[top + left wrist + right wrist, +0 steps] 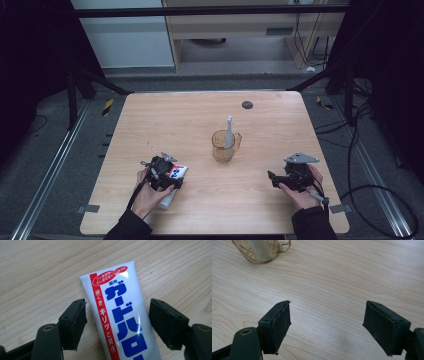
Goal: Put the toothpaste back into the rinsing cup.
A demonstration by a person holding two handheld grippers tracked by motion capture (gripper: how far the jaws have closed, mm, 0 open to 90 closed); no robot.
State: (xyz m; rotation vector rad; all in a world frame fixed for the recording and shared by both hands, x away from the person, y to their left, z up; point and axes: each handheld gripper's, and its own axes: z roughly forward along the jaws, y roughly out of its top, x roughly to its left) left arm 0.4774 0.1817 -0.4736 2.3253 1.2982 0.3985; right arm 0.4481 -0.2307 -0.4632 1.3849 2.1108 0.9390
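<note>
On the wooden table [260,200], near the person's left side, lies a toothpaste tube [120,315]. It is white with a red stripe and big blue letters. The left gripper [117,322] sits right over it, with one black jaw on each side of the tube. The jaws are spread apart and do not touch the tube yet, so nothing is being squeezed.

The tube looks light and soft. It will squash if it is pinched hard, and its shiny skin may be a bit slippery. The flat sealed end [107,271] points away from the gripper and is thin and floppy. The fatter middle, between the jaws now, looks like the best place to hold it, with a gentle pinch across its width.

The right gripper [327,325] is over bare wood with its jaws wide apart and holds nothing. Farther off stands a see-through brownish cup [223,145] with a handle. A white stick-like thing [229,132] stands in it, maybe a toothbrush, but it is too small to be sure.
</note>
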